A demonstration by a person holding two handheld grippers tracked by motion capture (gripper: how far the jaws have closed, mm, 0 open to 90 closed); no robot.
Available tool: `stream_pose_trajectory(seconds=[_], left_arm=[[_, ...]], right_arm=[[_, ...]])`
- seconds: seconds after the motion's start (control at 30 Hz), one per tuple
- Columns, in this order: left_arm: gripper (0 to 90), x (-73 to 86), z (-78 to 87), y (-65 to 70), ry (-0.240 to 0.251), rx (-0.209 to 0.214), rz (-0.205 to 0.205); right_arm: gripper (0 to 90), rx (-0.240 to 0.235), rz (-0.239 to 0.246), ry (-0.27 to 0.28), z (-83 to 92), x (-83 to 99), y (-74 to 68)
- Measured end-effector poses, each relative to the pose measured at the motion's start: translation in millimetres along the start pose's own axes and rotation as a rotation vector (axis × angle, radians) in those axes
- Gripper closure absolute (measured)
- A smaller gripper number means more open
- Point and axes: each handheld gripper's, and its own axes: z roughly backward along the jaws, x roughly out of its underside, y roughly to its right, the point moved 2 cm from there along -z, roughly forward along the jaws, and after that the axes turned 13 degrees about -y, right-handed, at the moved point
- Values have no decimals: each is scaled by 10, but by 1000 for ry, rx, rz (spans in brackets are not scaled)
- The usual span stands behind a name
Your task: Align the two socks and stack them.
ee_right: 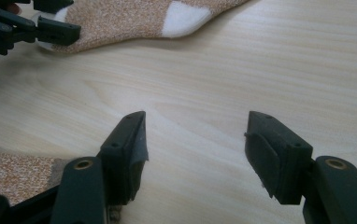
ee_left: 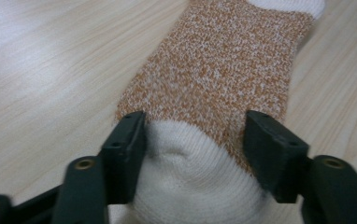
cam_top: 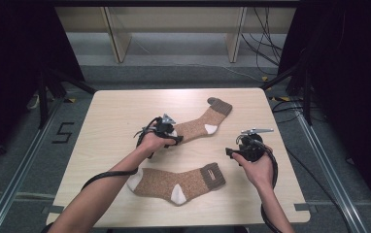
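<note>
1. The far brown speckled knit sock with white toe and heel [cam_top: 200,125] is lying flat on the pale wooden tabletop [cam_top: 110,121], well apart from the matching near sock [cam_top: 178,180].
2. The left hand-held gripper [cam_top: 173,135] is straddling its white toe [ee_left: 193,177]; the jaws are flanking the fabric, one touching, not yet clenched on it.
3. The step in hand looks like grasping the toe; the next move is likely calling for closing fully, then lifting.
4. The sock's long axis is running diagonally, cuff [cam_top: 221,103] pointing to the far right, toe to the near left.
5. The right hand-held gripper [cam_top: 228,152] is hovering released over bare wood.
</note>
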Motion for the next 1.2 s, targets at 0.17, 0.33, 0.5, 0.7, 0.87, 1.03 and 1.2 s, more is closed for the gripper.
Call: stream_pose_trajectory(seconds=[0.17,0.33,0.5,0.7,0.87,1.03,1.2], left_arm=[[618,-21,22,-4,-28,1,-4],[734,-33,33,3,-30,7,23],[745,-29,132,42,-33,31,8],[745,50,473,121,-26,75,-51],[745,190,796,143,-33,77,-95],[743,397,1051,177,-54,73,-154],[741,672,1247,166,-82,94,-182]], right_arm=[[399,17,-27,-12,-1,30,15],[399,11,-25,-13,7,57,42],[399,14,-38,-17,41,71,32],[399,3,-64,-3,78,76,-13],[398,-13,-63,-8,112,63,-81],[395,-3,9,-10,137,26,-186],[395,1,68,-16,142,-3,-286]])
